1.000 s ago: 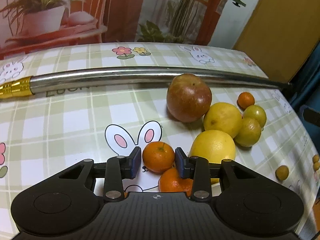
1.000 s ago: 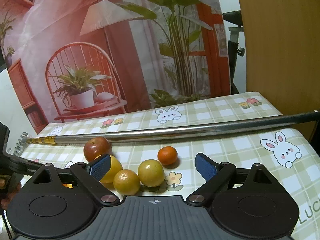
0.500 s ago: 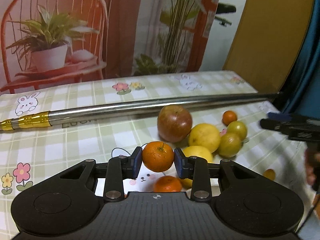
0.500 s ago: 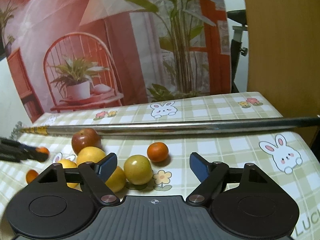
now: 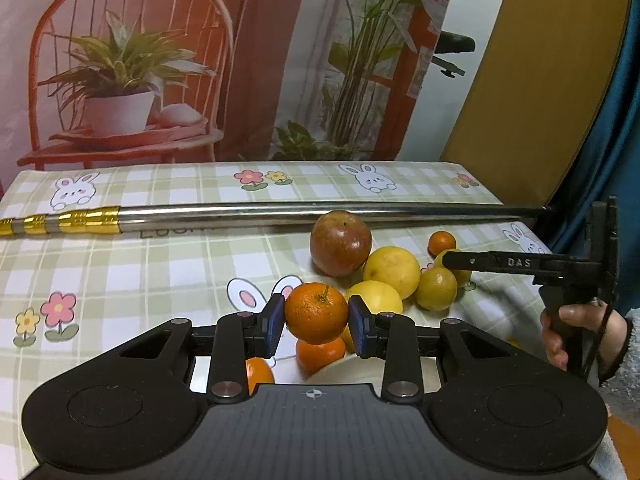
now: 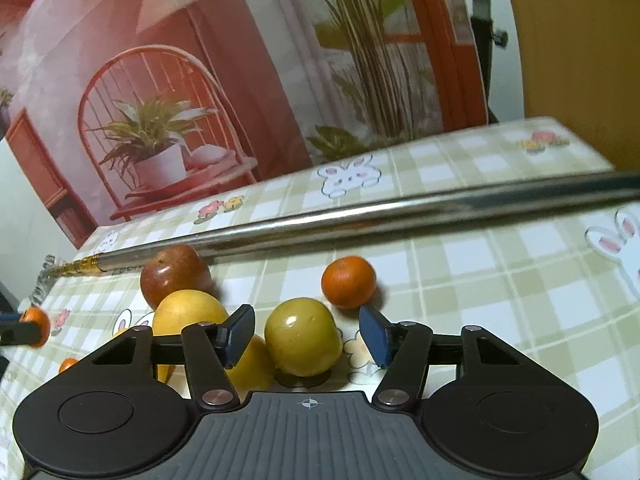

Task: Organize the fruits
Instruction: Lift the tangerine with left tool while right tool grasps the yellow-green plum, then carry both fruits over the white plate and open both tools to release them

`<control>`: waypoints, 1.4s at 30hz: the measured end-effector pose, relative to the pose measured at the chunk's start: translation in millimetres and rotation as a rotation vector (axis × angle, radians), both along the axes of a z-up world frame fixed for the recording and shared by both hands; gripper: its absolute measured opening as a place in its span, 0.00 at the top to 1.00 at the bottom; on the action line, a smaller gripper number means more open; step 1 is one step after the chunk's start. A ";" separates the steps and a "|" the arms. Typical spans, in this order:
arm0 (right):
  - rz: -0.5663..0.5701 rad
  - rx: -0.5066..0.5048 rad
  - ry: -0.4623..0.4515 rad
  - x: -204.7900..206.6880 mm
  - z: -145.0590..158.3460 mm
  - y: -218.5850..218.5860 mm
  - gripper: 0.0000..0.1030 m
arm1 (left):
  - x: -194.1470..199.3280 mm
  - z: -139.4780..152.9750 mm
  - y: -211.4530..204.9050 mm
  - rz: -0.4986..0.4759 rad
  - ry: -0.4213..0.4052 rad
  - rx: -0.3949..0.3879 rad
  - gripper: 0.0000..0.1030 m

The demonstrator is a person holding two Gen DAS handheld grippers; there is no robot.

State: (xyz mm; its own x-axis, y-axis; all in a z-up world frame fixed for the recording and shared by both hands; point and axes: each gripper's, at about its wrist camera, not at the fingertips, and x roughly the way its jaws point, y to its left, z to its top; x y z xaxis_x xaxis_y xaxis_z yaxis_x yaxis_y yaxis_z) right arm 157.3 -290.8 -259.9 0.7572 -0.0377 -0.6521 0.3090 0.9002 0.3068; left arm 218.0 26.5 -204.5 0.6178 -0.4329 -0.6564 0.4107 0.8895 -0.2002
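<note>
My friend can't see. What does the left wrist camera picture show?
The left gripper holds an orange between its fingers, above the checked tablecloth. Behind it sit a red apple, yellow fruits and a long metal pole.

The table, under a checked bunny cloth, bore 1 steel pole, 1 apple and several citrus fruits.
</note>
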 end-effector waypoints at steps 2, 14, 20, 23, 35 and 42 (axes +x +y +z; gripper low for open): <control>-0.015 0.033 0.005 1.6 -4.8 -1.9 0.51 | -4.4 -1.6 4.1 0.007 0.005 -0.009 0.65; -0.092 0.090 -0.026 -9.9 -12.8 -2.6 0.59 | -23.4 -9.0 22.2 0.043 0.025 -0.039 0.65; -0.108 0.059 -0.065 -27.6 0.1 6.8 0.59 | -31.3 -11.2 22.6 0.035 0.027 -0.036 0.65; -0.074 0.031 -0.088 -37.9 12.0 17.6 0.59 | -35.7 -13.7 21.2 0.030 0.028 -0.029 0.65; 0.114 -0.038 -0.042 -42.0 39.0 82.8 0.59 | -48.2 -27.6 19.5 0.023 0.048 0.014 0.65; 0.258 -0.048 0.017 -25.3 40.8 125.3 0.59 | -52.5 -38.3 16.9 0.027 0.065 0.047 0.65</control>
